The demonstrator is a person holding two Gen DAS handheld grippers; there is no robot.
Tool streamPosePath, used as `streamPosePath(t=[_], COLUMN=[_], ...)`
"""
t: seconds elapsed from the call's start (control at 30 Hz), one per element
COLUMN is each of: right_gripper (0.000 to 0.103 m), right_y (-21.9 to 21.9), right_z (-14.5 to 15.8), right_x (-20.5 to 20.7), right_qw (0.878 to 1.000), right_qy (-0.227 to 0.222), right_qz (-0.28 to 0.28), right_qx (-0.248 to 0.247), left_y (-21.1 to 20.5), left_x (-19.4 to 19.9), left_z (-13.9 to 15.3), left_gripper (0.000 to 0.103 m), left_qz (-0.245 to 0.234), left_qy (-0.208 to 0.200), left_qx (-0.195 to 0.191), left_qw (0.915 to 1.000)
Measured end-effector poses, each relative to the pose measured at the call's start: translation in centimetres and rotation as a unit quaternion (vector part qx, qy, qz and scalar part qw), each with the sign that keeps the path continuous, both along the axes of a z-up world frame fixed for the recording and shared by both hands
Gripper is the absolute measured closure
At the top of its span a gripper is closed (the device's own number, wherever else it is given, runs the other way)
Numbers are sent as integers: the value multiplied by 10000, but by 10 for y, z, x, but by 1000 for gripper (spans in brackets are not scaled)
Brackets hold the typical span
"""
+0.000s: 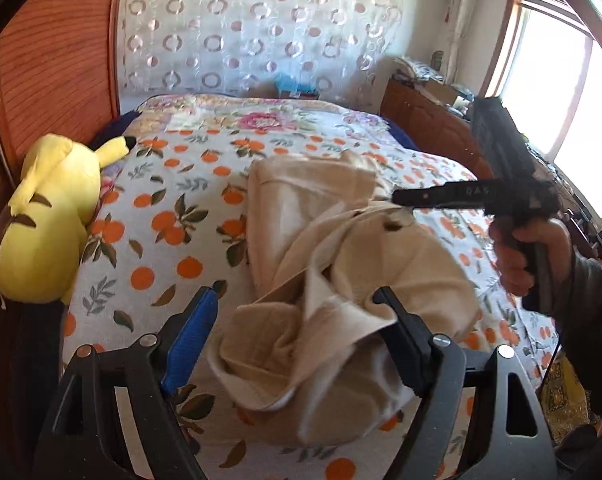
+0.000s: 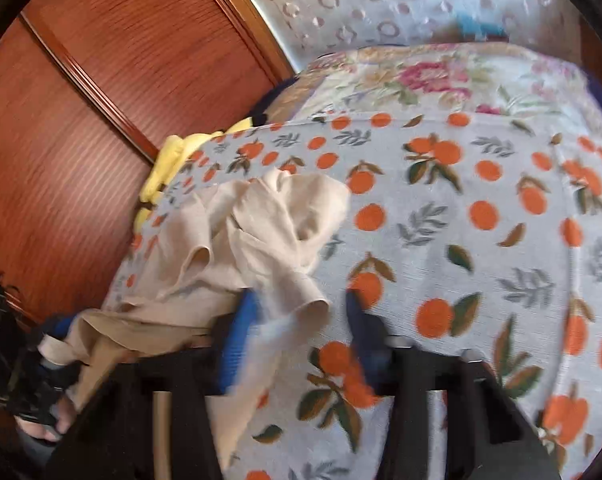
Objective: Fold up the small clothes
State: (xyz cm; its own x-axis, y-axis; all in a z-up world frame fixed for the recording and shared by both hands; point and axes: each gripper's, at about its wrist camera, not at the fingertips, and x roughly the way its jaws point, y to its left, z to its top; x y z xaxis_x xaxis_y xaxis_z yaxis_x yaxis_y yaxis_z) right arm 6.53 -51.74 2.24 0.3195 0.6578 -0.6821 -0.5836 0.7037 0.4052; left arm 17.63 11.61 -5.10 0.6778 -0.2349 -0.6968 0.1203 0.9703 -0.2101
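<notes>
My left tongs (image 1: 297,300) stand spread wide over the crumpled beige cotton garment (image 1: 333,276), which lies in a heap on the bed's orange-and-leaf print blanket (image 1: 161,216); a fold of it laps against the black right-hand finger (image 1: 401,320), but nothing is pinched. My right tongs (image 2: 301,336) show blurred in their own view, with a hanging corner of the garment (image 2: 261,240) between the blue pads (image 2: 241,340); I cannot tell whether they grip it. From the left view their tip (image 1: 405,197) sits at the heap's upper edge. A yellow plush toy (image 1: 49,216) lies along the blanket's edge beside the reddish wooden wardrobe (image 1: 57,52). Open blanket stretches beyond the heap toward the white circle-patterned curtain (image 1: 261,28).
</notes>
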Motion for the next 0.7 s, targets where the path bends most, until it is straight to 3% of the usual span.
streamPosePath(t=[0.03, 0.13, 0.33, 0.53, 0.7], right_gripper=[99, 100, 100, 100, 99], right_y=[9, 32, 124, 212, 236], right_z=[7, 41, 95, 83, 69], right_x=[-1, 6, 32, 53, 56], right_qw=[9999, 9976, 9885, 9855, 9789], right_qy=[-93, -483, -1168, -1159, -1317], right_qz=[85, 488, 948, 1184, 1267], right_qx=[-64, -77, -166, -369, -910], left_y=[2, 8, 18, 28, 23], left_x=[-1, -5, -14, -26, -31], left_z=[-1, -6, -8, 0, 12], left_gripper=[23, 23, 23, 23, 23], left_qz=[29, 144, 364, 588, 525], left_qy=[10, 42, 12, -126, -278], left_qx=[-19, -118, -312, -539, -605], left_qw=[10000, 9998, 9989, 9967, 9964])
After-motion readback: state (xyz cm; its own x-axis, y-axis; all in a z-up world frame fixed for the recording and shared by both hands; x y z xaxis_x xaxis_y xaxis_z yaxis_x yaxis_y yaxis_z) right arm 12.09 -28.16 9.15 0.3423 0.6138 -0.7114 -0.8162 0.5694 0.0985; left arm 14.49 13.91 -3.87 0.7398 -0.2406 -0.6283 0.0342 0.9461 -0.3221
